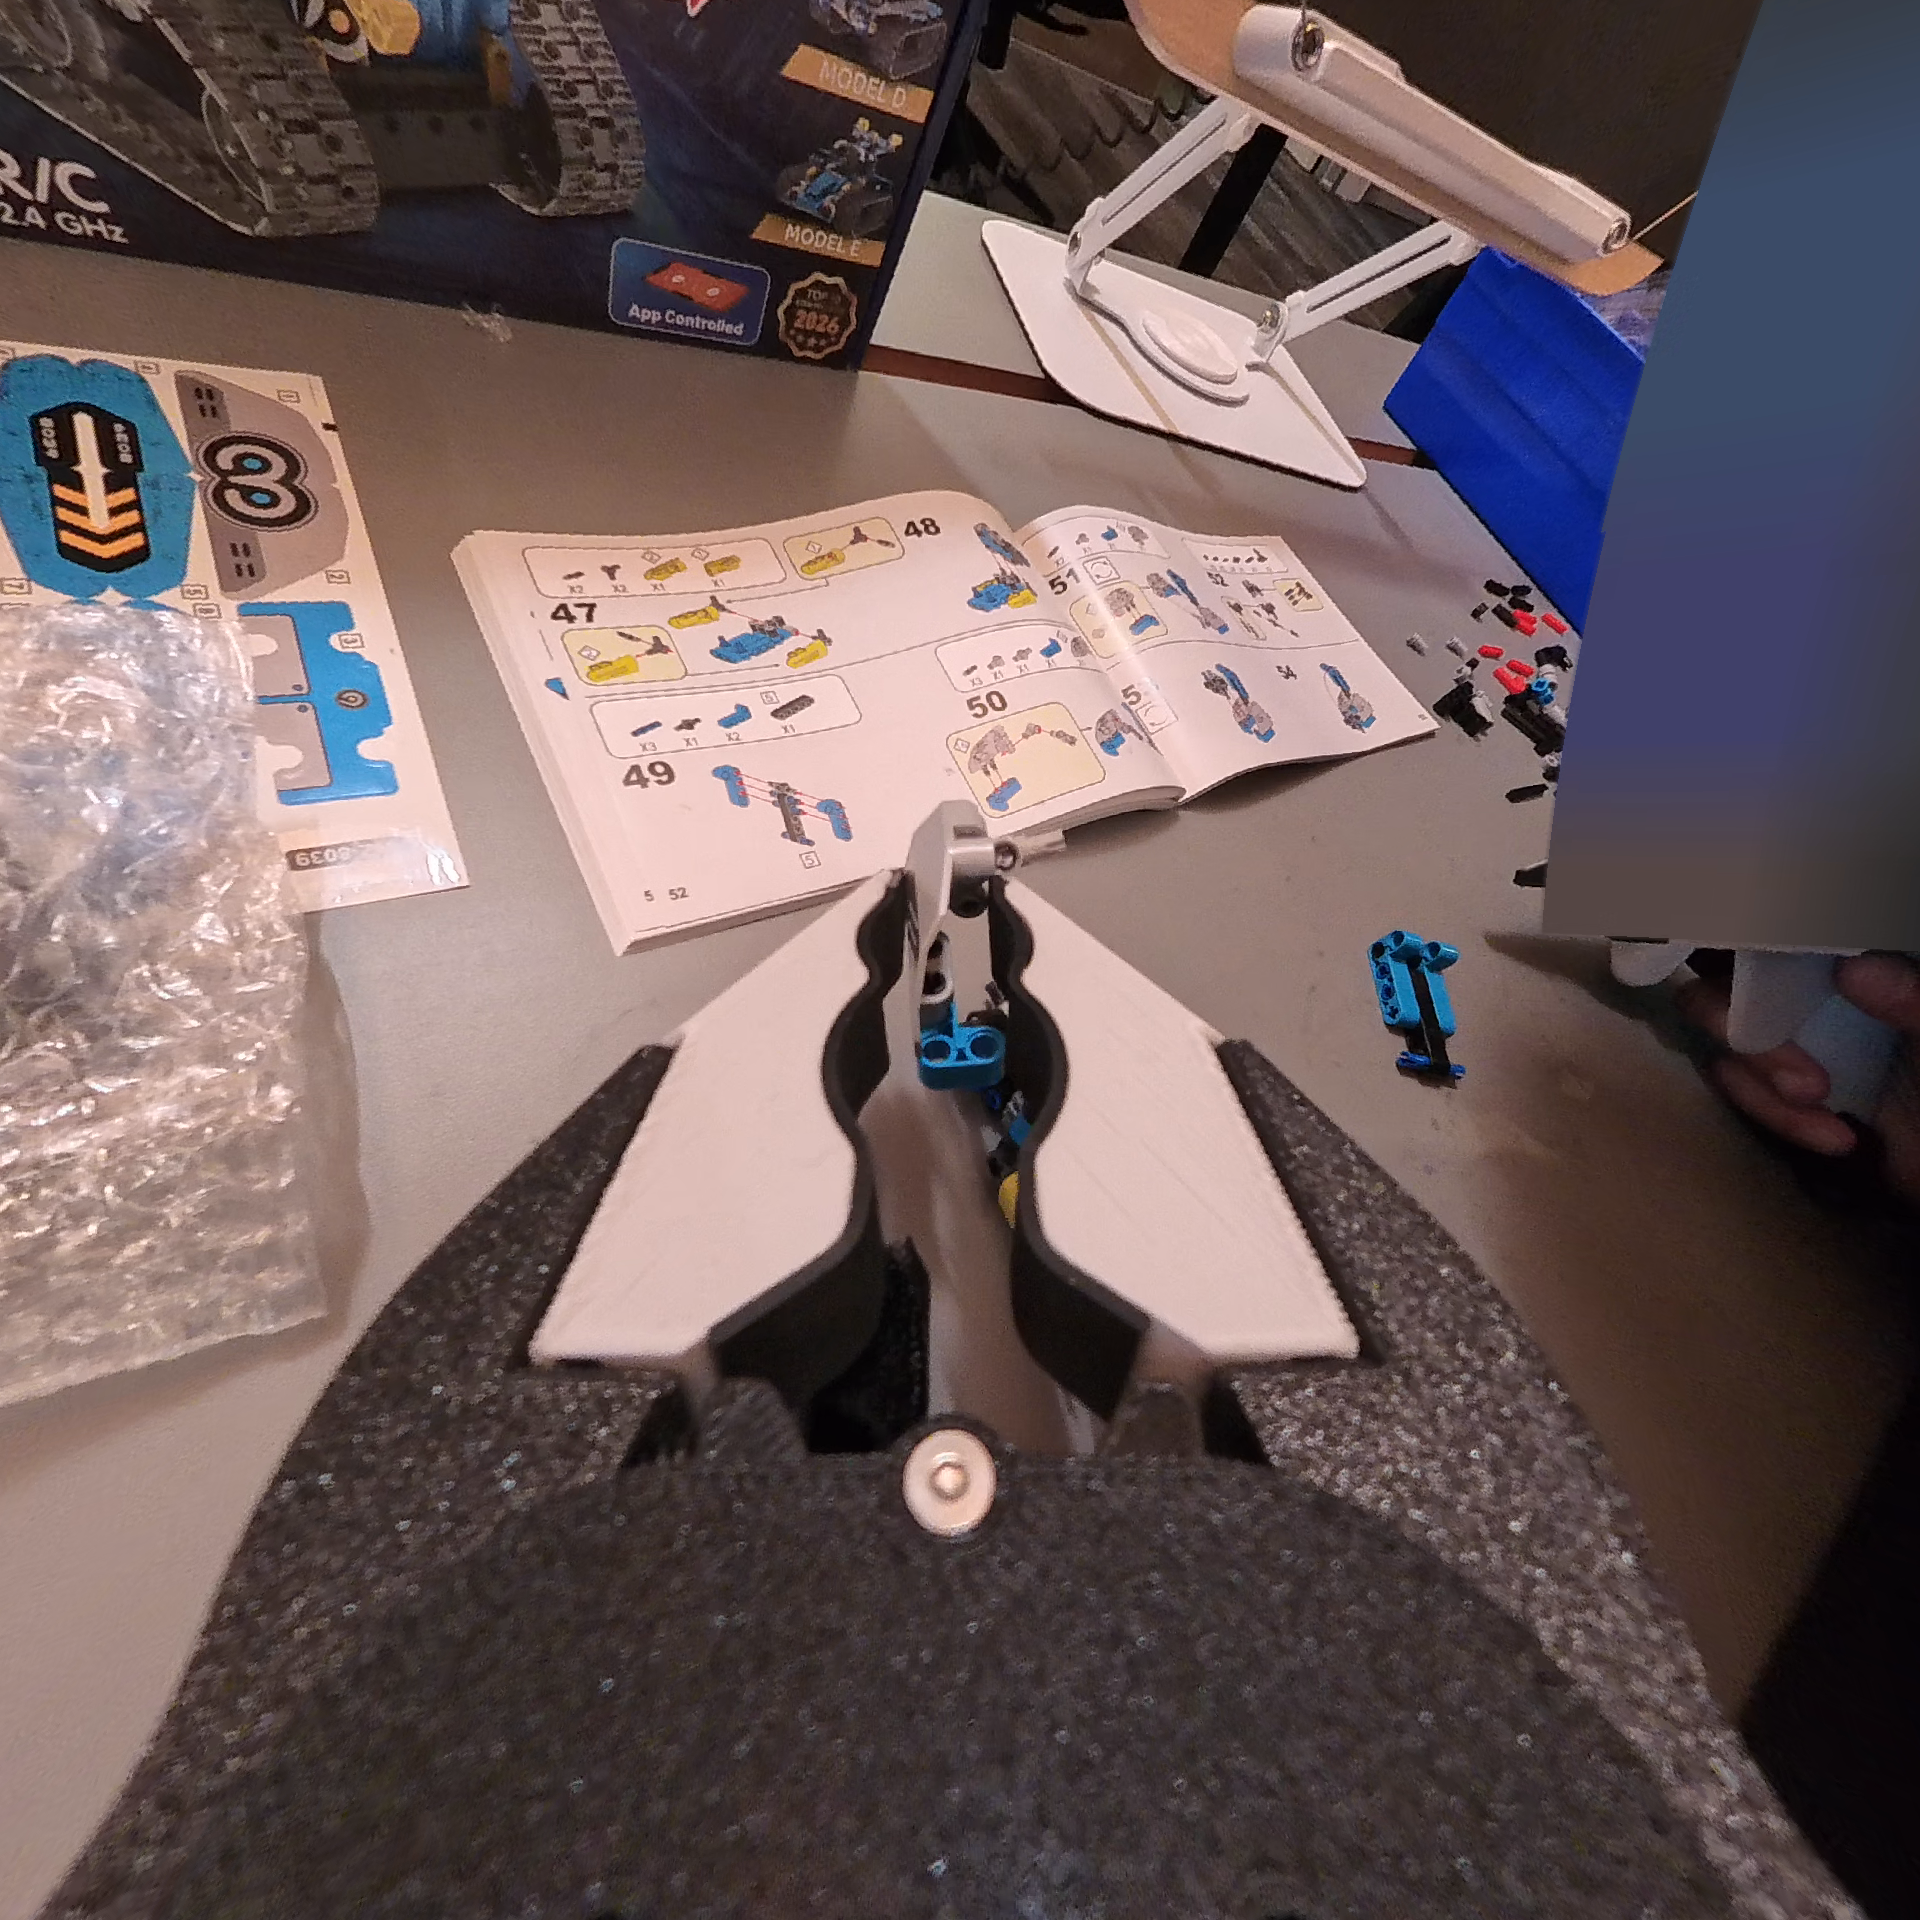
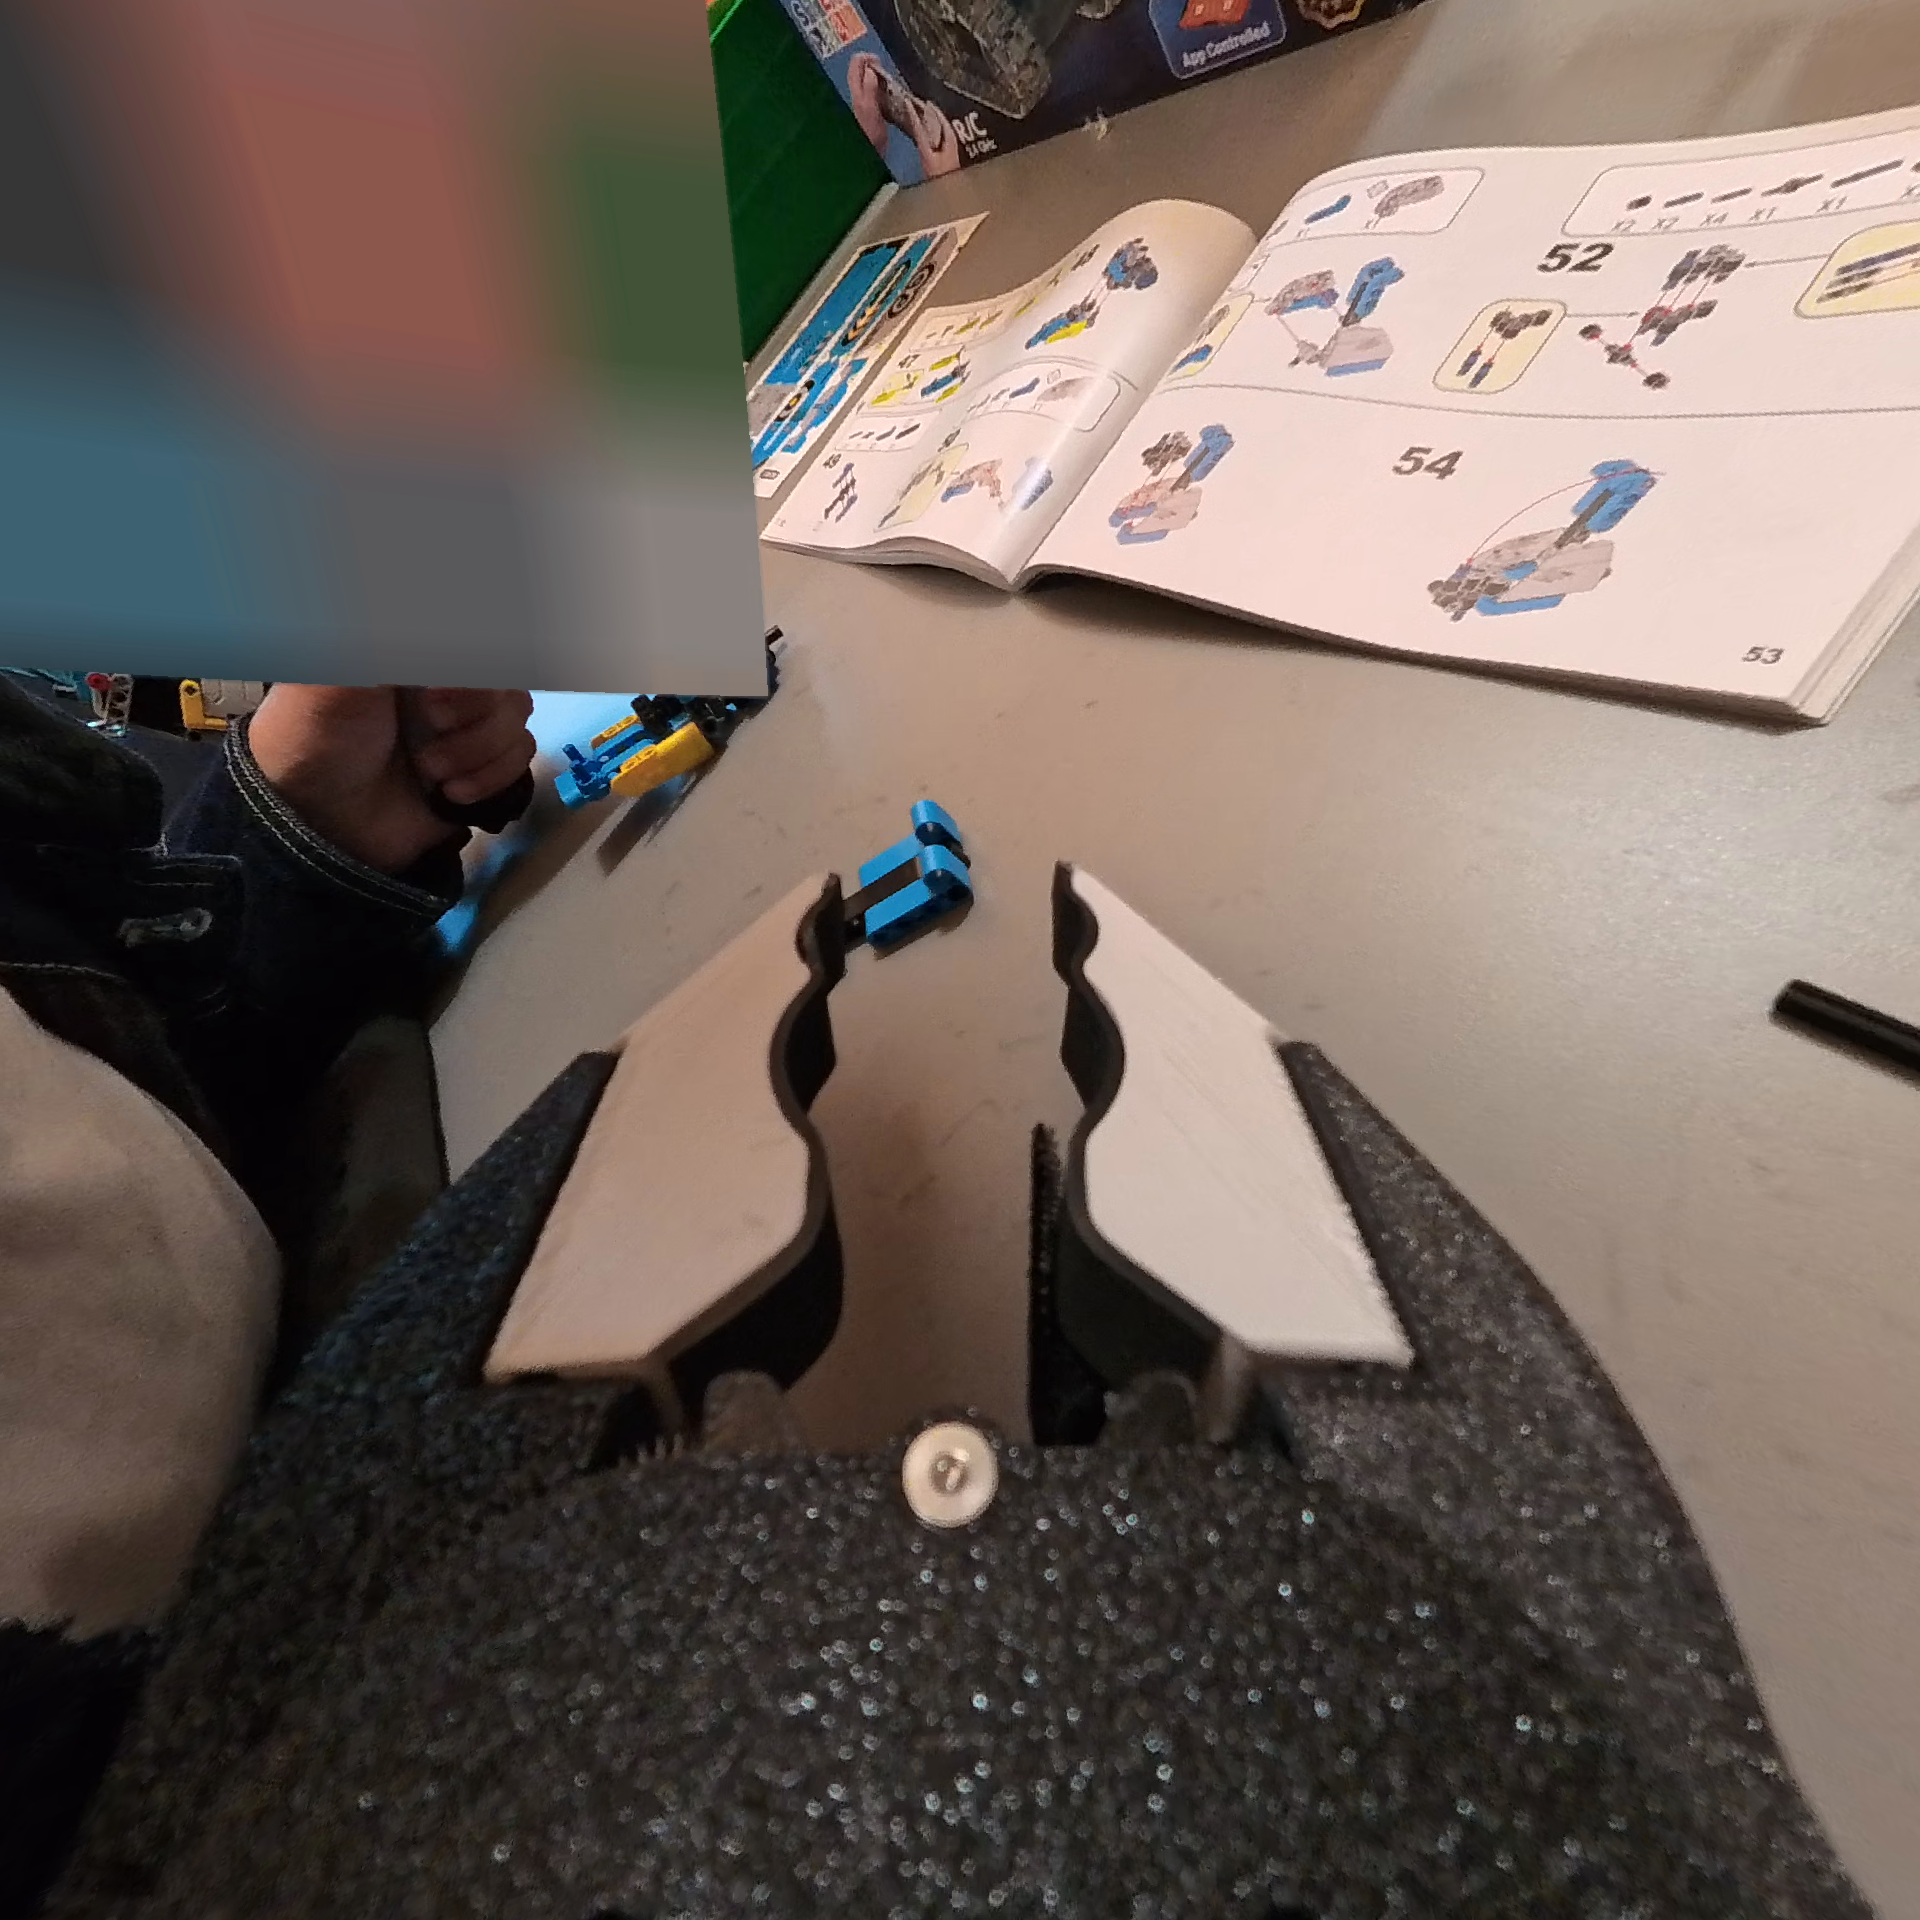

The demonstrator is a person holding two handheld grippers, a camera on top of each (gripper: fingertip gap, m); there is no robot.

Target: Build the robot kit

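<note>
- The left gripper (image 1: 940, 914) is clamping a grey-and-blue brick assembly (image 1: 951, 997), jaws pressed against its sides; the grey end is sticking out past the tips, likely so it stays reachable.
- It is hovering over the near edge of the open instruction booklet (image 1: 831, 686), which is lying flat on the grey table (image 1: 1195, 935), pages facing the person.
- The right gripper (image 2: 945, 894) is standing with jaws apart, gripping nothing, low over the table.
- A small blue-and-black brick piece (image 2: 920, 873) is lying just ahead of its left fingertip (image 2: 821, 914); whether they touch is unclear.
- A sticker sheet (image 1: 260, 582) and crumpled plastic bag (image 1: 125, 987) are sitting left of the booklet; loose small parts (image 1: 1507, 675) are lying to its right, the product box (image 1: 468, 135) behind it.
</note>
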